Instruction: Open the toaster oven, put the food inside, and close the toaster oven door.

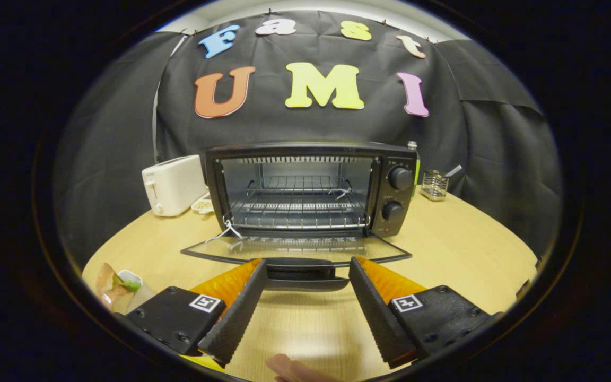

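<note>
A black toaster oven (pixel 390 180) stands on the wooden table (pixel 454 254) straight ahead. Its glass door (pixel 295 248) hangs fully down, flat and level, and the wire rack (pixel 297 204) inside is bare. The door's dark handle (pixel 301 273) lies between my fingertips, which stand apart on either side of it without pressing it. My gripper (pixel 308 268) is open. The food (pixel 114 286), a wrapped sandwich-like item with a bit of green, sits in a small white dish on the table, to the left of my left finger.
A white pop-up toaster (pixel 172 184) stands left of the oven with a small dish (pixel 203 204) beside it. A wire holder (pixel 435 184) sits at the oven's right. A fingertip (pixel 292 370) of the person shows below, between my fingers.
</note>
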Demonstrator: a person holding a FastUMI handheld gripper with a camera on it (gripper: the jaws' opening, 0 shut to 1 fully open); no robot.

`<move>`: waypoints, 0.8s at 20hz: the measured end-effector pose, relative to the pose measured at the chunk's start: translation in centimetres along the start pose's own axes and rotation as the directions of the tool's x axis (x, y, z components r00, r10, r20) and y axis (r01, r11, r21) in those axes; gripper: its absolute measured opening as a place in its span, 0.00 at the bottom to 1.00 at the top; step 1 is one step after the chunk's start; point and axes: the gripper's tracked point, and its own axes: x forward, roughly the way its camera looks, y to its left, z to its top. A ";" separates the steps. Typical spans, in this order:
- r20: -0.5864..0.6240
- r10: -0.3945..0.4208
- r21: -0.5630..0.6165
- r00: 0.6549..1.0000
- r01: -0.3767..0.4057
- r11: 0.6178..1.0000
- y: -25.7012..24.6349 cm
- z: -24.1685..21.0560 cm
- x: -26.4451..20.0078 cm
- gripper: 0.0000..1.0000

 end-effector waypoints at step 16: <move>-0.054 0.097 0.000 0.994 -0.097 0.995 2.5 -0.9 -3.7 1.00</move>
